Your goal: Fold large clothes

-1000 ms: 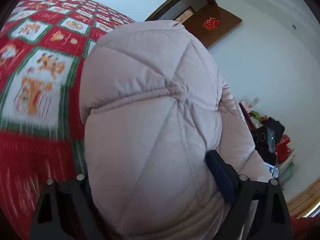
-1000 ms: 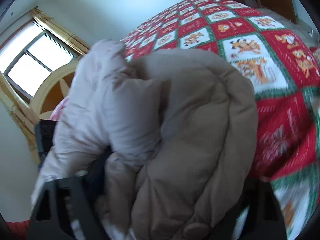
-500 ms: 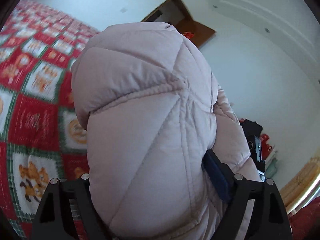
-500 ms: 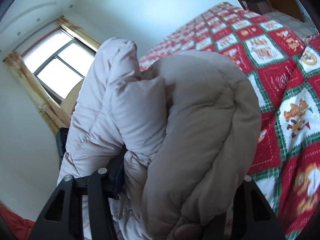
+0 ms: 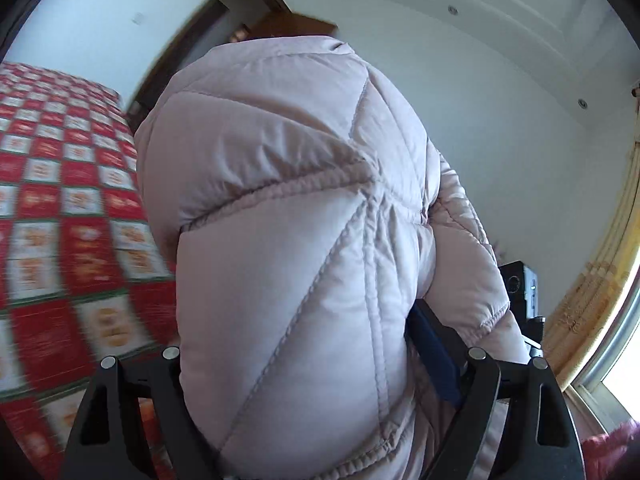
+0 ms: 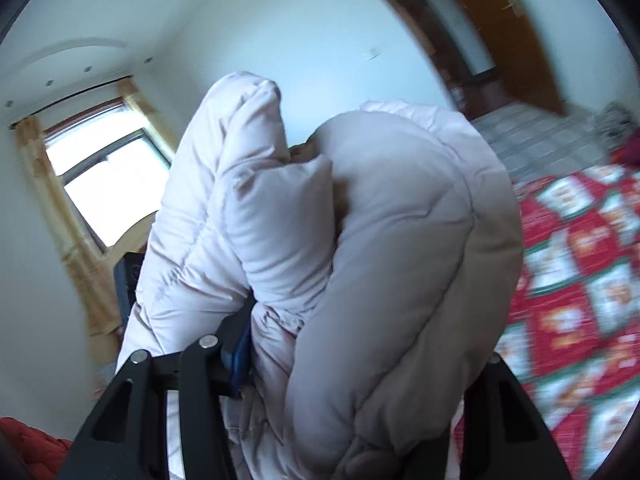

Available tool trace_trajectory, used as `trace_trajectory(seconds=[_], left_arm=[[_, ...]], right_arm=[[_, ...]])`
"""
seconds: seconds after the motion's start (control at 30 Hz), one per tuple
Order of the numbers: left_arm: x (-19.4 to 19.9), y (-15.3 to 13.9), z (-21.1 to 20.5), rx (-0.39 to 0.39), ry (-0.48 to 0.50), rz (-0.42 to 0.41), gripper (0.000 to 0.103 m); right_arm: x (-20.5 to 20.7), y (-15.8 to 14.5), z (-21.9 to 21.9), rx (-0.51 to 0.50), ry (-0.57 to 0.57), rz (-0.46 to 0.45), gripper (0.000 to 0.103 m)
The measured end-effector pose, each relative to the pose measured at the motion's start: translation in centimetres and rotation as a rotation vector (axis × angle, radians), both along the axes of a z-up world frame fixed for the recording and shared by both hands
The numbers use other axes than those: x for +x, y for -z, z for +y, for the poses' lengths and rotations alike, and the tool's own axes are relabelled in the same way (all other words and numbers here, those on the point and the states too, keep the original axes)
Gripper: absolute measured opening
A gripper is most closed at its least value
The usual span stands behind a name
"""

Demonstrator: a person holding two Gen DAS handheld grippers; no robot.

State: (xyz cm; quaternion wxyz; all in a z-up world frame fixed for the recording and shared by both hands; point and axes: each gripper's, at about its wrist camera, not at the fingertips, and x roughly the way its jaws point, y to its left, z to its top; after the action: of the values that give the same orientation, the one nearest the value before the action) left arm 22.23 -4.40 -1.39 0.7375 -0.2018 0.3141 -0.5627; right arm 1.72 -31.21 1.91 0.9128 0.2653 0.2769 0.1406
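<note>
While a bundled pale pink puffer jacket [image 5: 304, 240] bulges between its black fingers [image 5: 476, 396], the left gripper [image 5: 320, 400] clamps the quilted fabric, held up off the bed. Likewise, the right gripper [image 6: 340, 392] pinches folded layers of the same jacket [image 6: 400, 240]. Beyond lies a red patchwork bedspread [image 5: 60, 220], then a wooden door [image 6: 500, 20] and a curtained window [image 6: 108, 176].

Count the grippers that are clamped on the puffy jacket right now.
2. The left gripper pinches the pale pink puffy jacket from both sides; the right gripper clamps another bunched part of it above the red patterned bedspread.
</note>
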Motion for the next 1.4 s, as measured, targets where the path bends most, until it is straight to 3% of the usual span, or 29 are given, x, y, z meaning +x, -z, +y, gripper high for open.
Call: trace_trajectory(seconds=[0.1, 0.2, 0.3, 0.37, 0.5, 0.6, 0.83, 1.03, 1.13, 1.27, 1.4], left_arm=[[1.3, 1.8, -6.1, 0.018, 0.072, 0.06, 0.085], [2.7, 4.2, -10.7, 0.084, 0.086, 0.098, 0.085], [4.0, 7.1, -15.0, 0.239, 0.058, 0.106, 0.085], [4.1, 8.6, -16.5, 0.334, 0.036, 0.083, 0.085], [5.0, 9.7, -18.7, 0.474, -0.015, 0.04, 0.085], [5.4, 10.4, -20.4, 0.607, -0.065, 0.001, 0.092], [6.1, 12.5, -22.5, 0.698, -0.135, -0.064, 0.098], [5.2, 12.3, -22.8, 0.72, -0.145, -0.11, 0.099], [5.2, 12.3, -23.0, 0.724, -0.133, -0.126, 0.1], [4.5, 12.0, -23.3, 0.741, -0.139, -0.153, 0.1], [4.1, 11.8, -23.5, 0.759, -0.151, -0.174, 0.1]], right_arm=[[-0.8, 0.6, -4.0, -0.048, 0.095, 0.035, 0.055], [-0.5, 2.9, -8.1, -0.06, 0.178, 0.091, 0.055], [0.6, 6.5, -10.8, -0.108, 0.252, 0.173, 0.054], [1.7, 9.4, -12.1, -0.128, 0.283, 0.224, 0.054], [3.2, 13.4, -14.6, -0.036, 0.331, 0.244, 0.054], [4.1, 14.1, -14.5, -0.111, 0.359, 0.272, 0.056], [4.5, 16.1, -16.3, -0.12, 0.38, 0.311, 0.062], [3.2, 15.2, -16.2, -0.104, 0.403, 0.32, 0.066], [1.1, 13.7, -16.0, -0.138, 0.433, 0.34, 0.074], [-2.1, 9.2, -16.2, -0.273, 0.522, 0.286, 0.075], [-0.8, 4.2, -14.7, -0.43, 0.514, 0.205, 0.072]])
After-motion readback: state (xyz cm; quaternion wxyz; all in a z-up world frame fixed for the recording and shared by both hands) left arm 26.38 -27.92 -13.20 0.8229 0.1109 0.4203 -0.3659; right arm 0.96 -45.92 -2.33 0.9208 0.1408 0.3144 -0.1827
